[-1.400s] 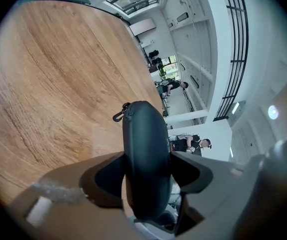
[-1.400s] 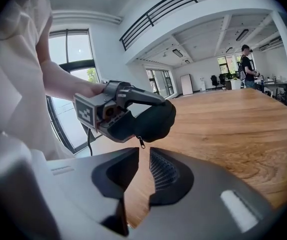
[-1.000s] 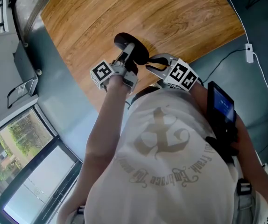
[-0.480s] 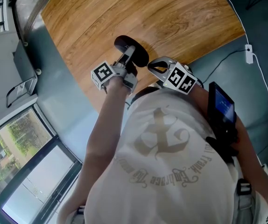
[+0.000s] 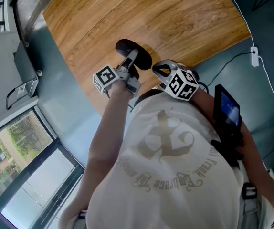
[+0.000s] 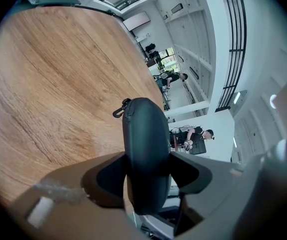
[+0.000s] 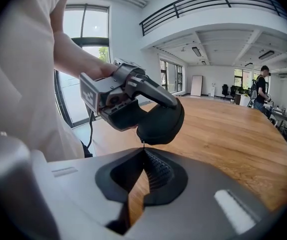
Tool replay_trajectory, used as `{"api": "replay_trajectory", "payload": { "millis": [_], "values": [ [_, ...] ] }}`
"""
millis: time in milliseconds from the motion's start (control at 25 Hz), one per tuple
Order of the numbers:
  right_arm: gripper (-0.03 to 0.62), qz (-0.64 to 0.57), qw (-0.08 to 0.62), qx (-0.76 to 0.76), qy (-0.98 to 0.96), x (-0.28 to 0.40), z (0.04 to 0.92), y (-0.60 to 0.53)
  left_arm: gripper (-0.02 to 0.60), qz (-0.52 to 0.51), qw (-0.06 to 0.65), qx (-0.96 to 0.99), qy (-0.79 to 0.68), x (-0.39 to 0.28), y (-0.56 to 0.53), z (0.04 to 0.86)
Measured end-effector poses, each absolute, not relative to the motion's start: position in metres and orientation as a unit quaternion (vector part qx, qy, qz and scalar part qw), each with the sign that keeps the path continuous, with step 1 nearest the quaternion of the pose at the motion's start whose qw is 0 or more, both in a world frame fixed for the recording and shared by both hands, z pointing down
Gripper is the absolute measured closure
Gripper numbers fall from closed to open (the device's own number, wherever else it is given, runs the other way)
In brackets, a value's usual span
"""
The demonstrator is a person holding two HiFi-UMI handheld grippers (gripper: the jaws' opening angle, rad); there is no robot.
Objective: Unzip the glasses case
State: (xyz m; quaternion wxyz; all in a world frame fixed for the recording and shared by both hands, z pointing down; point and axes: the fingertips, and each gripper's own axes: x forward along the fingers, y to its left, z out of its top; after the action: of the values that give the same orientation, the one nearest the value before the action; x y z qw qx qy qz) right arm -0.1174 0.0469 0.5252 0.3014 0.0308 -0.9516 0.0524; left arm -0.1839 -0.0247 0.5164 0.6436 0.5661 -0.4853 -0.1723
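Head view: the left gripper (image 5: 133,61) is clamped across the glasses case (image 5: 126,46), held over the counter (image 5: 175,18) with its long axis running away from the person. The right gripper (image 5: 155,68) is just beside the case's near end.

Left gripper view: the zipper pull (image 6: 118,109) hangs at the far end.

Right gripper view: its jaws are together, tips just under the near end. Reaching the pull likely means travelling along the case.

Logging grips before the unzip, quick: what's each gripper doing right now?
Left gripper: closed on the glasses case, fingers just tightened.
Right gripper: closed, pinching what looks like the zipper pull.
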Motion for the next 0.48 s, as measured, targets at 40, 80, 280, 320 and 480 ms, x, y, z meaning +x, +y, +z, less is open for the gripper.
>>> {"api": "replay_trajectory", "payload": {
  "millis": [40, 80, 280, 320, 480],
  "values": [
    [0.585, 0.052, 0.302, 0.036, -0.951, -0.117, 0.526, 0.046, 0.304, -0.172, 0.643, 0.564, -0.488, -0.185, -0.024, 0.516],
    [0.586, 0.051, 0.303, 0.043, -0.951, -0.117, 0.526, 0.044, 0.305, -0.172, 0.643, 0.561, -0.492, -0.186, -0.024, 0.516],
    [0.585, 0.034, 0.312, 0.074, -0.946, -0.113, 0.529, 0.039, 0.307, -0.18, 0.646, 0.54, -0.508, -0.191, -0.02, 0.521],
    [0.586, 0.026, 0.316, 0.075, -0.945, -0.113, 0.529, 0.038, 0.307, -0.178, 0.648, 0.537, -0.51, -0.191, -0.019, 0.523],
    [0.586, 0.004, 0.336, 0.079, -0.939, -0.112, 0.532, 0.038, 0.307, -0.17, 0.652, 0.522, -0.522, -0.193, -0.016, 0.528]
  ]
}}
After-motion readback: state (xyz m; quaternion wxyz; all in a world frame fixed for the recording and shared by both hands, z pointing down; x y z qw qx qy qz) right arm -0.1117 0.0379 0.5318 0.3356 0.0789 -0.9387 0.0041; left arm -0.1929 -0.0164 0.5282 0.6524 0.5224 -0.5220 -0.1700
